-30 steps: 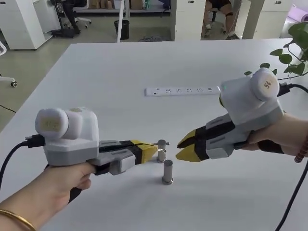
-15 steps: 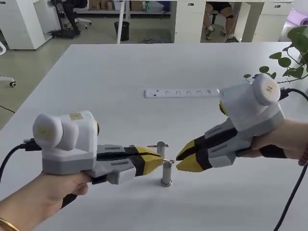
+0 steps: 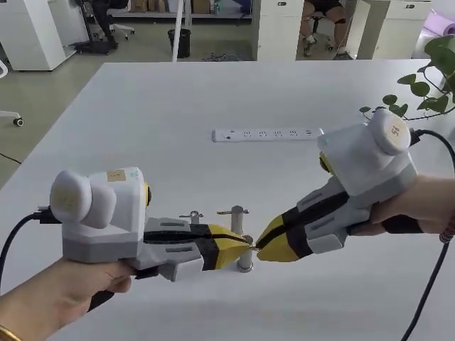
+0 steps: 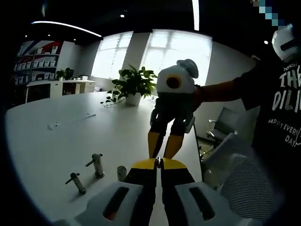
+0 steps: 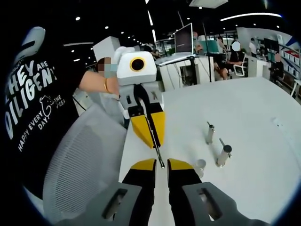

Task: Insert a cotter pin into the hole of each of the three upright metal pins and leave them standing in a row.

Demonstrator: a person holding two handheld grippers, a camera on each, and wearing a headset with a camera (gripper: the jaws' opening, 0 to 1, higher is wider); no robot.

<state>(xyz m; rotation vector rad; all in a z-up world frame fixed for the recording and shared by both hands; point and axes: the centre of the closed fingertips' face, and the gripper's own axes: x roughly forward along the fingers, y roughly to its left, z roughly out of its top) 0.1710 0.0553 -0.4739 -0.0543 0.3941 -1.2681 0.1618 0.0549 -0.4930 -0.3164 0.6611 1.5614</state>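
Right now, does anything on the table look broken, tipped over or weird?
Nothing stands out. One metal pin and a second pin stand upright with cotter pins through them; the bare third pin is upright too. The left gripper holds the last cotter pin.

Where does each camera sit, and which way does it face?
Head view: on the headset, looking down at the left gripper, right gripper and both hands.
Left gripper view: on the left gripper, facing the right gripper and the person's shirt.
Right gripper view: on the right gripper, facing the left.
Shared: three metal pins.
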